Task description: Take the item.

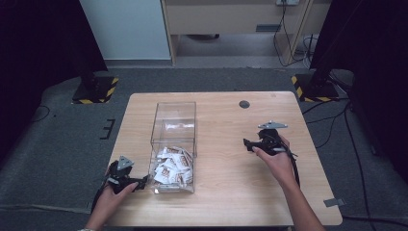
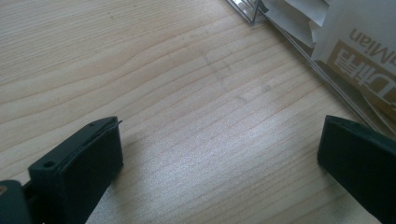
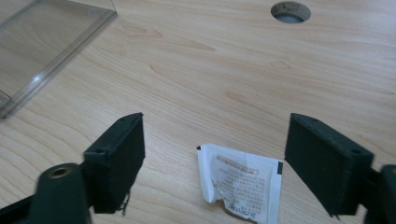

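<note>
A clear plastic box [image 1: 174, 110] stands on the wooden table [image 1: 226, 168], with several white and brown sachets [image 1: 171, 166] piled at its near end. My left gripper [image 1: 143, 182] rests at the box's near left corner, open with nothing between its jaws. In the left gripper view its jaws stand wide apart over bare wood, the box wall [image 2: 299, 46] and sachets [image 2: 364, 42] just beyond. My right gripper [image 1: 246, 143] is right of the box, open. One white sachet [image 3: 243, 182] lies flat on the table between its jaws, untouched.
A round cable hole [image 1: 244, 104] sits in the table's far middle, also seen ahead of the right gripper [image 3: 289, 11]. The box's far, unfilled end [image 3: 51, 51] lies to the left in the right gripper view. Stand bases with yellow-black stripes [image 1: 96, 89] flank the table's far corners.
</note>
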`<state>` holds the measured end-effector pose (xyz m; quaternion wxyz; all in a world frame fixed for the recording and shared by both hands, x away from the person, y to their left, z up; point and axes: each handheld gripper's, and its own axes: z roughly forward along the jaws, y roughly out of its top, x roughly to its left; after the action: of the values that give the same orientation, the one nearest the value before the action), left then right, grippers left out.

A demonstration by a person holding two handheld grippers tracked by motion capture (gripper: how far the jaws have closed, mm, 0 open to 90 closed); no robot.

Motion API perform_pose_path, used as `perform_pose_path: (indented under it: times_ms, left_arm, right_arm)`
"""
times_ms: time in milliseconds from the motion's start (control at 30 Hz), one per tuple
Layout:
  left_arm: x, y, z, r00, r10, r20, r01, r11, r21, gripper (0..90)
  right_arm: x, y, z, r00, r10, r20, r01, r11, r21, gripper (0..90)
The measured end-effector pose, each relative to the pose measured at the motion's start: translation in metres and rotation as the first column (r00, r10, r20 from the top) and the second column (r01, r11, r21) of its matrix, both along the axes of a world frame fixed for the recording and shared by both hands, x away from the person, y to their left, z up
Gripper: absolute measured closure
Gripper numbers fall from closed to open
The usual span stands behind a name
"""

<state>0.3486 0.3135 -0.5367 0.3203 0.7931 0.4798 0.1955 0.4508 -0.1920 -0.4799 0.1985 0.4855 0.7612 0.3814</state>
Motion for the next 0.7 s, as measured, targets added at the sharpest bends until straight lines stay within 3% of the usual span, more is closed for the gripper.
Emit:
perform_pose_path:
  times_ms: [167, 367, 600, 700]
  left_arm:
    - [0.000, 0.000, 0.000, 1.0000, 0.000, 0.000, 0.000, 1.0000, 0.000, 0.0]
    - [0.000, 0.000, 0.000, 1.0000, 0.000, 0.000, 0.000, 1.0000, 0.000, 0.0]
    - [0.000, 0.000, 0.000, 1.0000, 0.000, 0.000, 0.000, 1.0000, 0.000, 0.0]
    - [0.000, 0.000, 0.000, 1.0000, 0.000, 0.000, 0.000, 1.0000, 0.000, 0.0]
  right_arm:
    - [-0.005, 0.003, 0.009, 0.9998, 0.011, 0.014, -0.011, 1.000, 0.012, 9.4]
    - [-0.016, 0.002, 0.011, 0.9994, 0.024, 0.023, -0.024, 0.999, 0.022, 7.0]
    - [-0.042, -0.005, -0.002, 0.9978, 0.062, 0.025, -0.063, 0.998, 0.014, 6.6]
    - [-0.060, -0.011, -0.019, 0.9971, 0.076, 0.004, -0.076, 0.997, -0.001, 6.8]
